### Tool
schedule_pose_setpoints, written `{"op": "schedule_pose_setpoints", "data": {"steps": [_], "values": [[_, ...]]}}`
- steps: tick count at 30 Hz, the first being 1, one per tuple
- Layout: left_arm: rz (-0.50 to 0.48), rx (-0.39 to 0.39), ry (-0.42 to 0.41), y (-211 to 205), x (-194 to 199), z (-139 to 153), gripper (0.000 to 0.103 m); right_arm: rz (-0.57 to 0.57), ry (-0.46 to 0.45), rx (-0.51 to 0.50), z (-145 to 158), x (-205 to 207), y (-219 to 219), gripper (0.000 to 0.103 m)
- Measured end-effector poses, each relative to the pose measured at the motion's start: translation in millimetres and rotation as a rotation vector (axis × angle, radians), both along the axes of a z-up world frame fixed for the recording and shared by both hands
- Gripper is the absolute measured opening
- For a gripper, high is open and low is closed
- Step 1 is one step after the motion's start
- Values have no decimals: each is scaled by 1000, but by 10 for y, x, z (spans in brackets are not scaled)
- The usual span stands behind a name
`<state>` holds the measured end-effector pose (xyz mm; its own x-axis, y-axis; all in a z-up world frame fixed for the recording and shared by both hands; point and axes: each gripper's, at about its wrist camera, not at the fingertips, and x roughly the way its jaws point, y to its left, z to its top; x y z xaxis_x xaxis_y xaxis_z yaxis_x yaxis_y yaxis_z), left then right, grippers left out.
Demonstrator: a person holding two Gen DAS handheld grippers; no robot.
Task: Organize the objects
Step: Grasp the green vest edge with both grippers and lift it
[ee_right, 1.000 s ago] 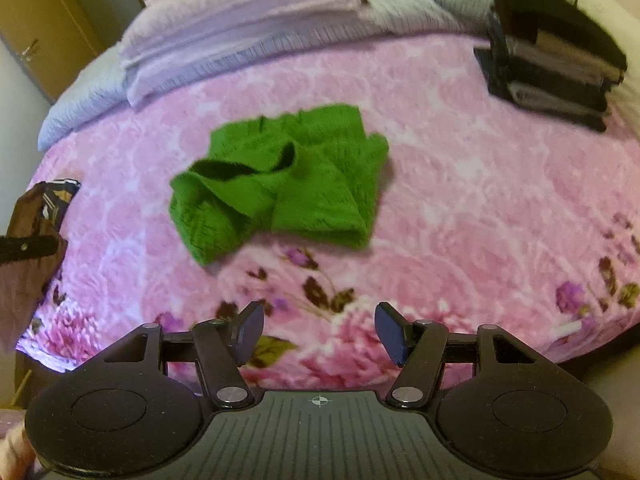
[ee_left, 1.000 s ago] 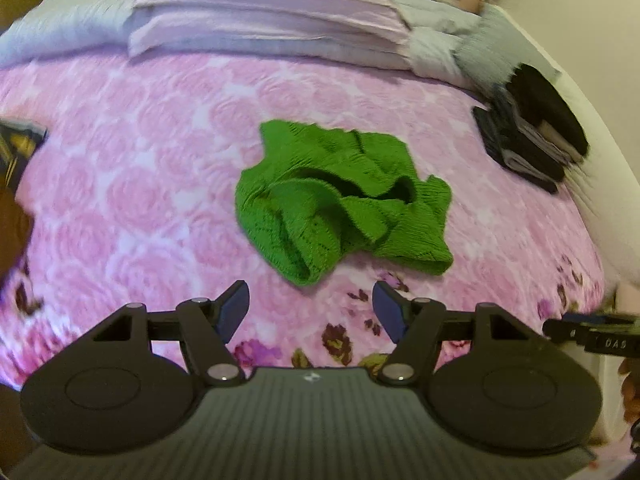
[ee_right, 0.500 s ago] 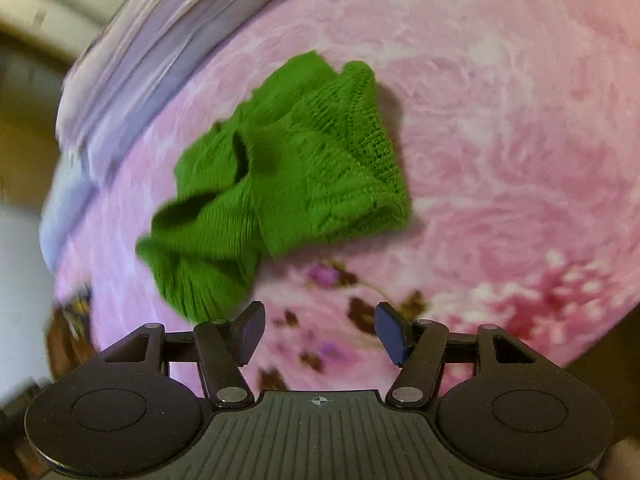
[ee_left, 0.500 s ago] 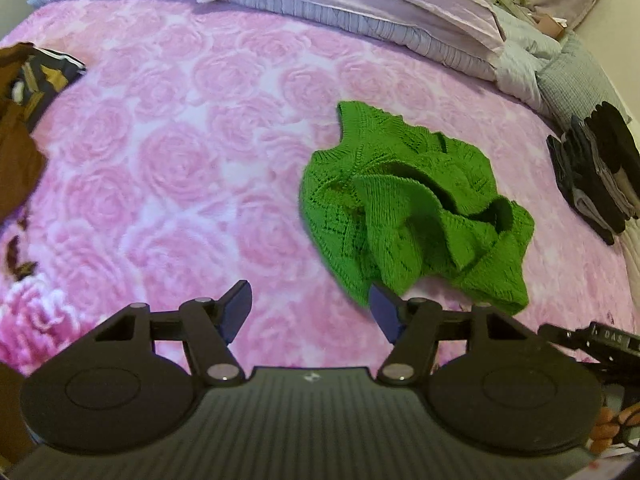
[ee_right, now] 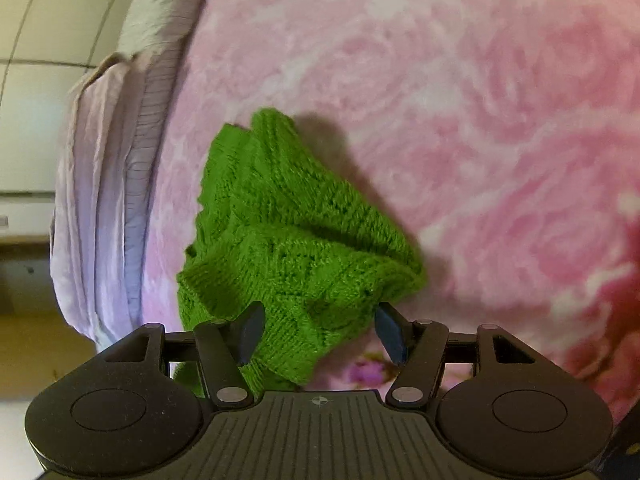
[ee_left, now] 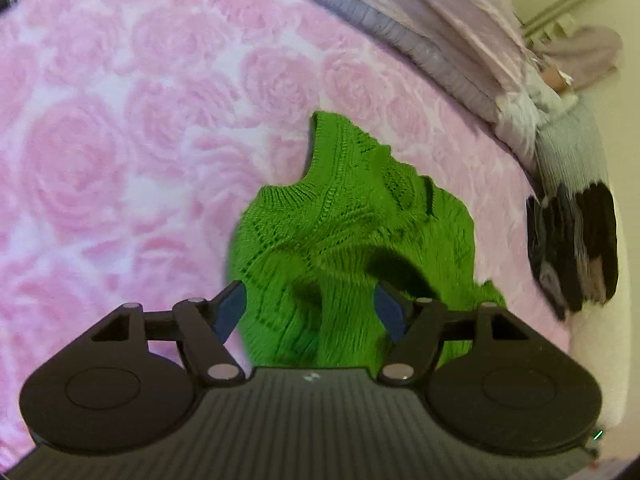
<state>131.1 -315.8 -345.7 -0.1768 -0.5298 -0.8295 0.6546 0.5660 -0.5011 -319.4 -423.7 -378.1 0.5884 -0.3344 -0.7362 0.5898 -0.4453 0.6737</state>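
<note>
Here the crumpled green knitted sweater (ee_left: pixel 352 240) lies on the pink rose-patterned bedspread (ee_left: pixel 120 140), folded lilac bedding (ee_left: pixel 440 32) behind it. The left gripper (ee_left: pixel 310 312), jaws just widened, straddles a fold without pinching it. Farther right, the right gripper (ee_right: pixel 320 332) stands wide over the sweater's corner, pads clear of the knit.

Spread tongs (ee_left: pixel 309 312) straddle crumpled green knit (ee_left: pixel 352 240) on pink bedspread (ee_left: pixel 120 140).
</note>
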Motion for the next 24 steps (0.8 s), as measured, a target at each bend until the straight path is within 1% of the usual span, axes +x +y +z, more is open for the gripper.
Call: {"op": "schedule_pose_setpoints", "data": {"steps": [1,2,3,4,5,6,7,9,11,13,14,16,18,19,21,22,23,24], "values": [[12,2,53,-79,41,-94,66,-18,-6,13,-35,9,-7,58],[19,1,95,-134,68,-160,65,-39,-23,17,-63,25,1,51],[30,3,136,-185,83,-230,59,-59,-52,13,-91,21,2,27],[31,0,168,-229,83,-275,47,-67,-63,17,-103,24,-3,14],[16,-13,195,-263,80,-306,37,-59,-58,27,-103,23,-12,5],[-5,-26,211,-285,57,-321,19,-49,-60,23,-91,5,-14,4],[-28,-29,204,-290,21,-304,7,-35,-67,7,-56,-29,-11,3],[-88,-57,161,-224,-57,-192,5,7,-75,-11,45,-113,2,2],[-160,-85,113,-45,-150,9,5,58,-85,-18,179,-226,32,2],[-233,-106,86,234,-271,229,4,138,-92,-26,365,-374,112,2],[-287,-105,59,432,-357,359,4,199,-85,-31,478,-460,167,2],[-392,-83,1,848,-542,564,4,320,-40,-44,674,-619,321,2],[-485,-17,-57,1300,-769,652,5,416,28,5,749,-791,533,1],[-522,21,-90,1475,-864,631,5,455,81,40,725,-849,630,0],[-559,106,-117,1738,-972,524,7,533,270,123,598,-926,773,0],[-544,149,-116,1825,-972,453,7,572,368,173,503,-951,827,0],[-520,167,-111,1868,-939,401,11,586,447,215,417,-977,866,0],[-490,173,-119,1879,-876,356,16,583,480,227,370,-998,880,0]]}}
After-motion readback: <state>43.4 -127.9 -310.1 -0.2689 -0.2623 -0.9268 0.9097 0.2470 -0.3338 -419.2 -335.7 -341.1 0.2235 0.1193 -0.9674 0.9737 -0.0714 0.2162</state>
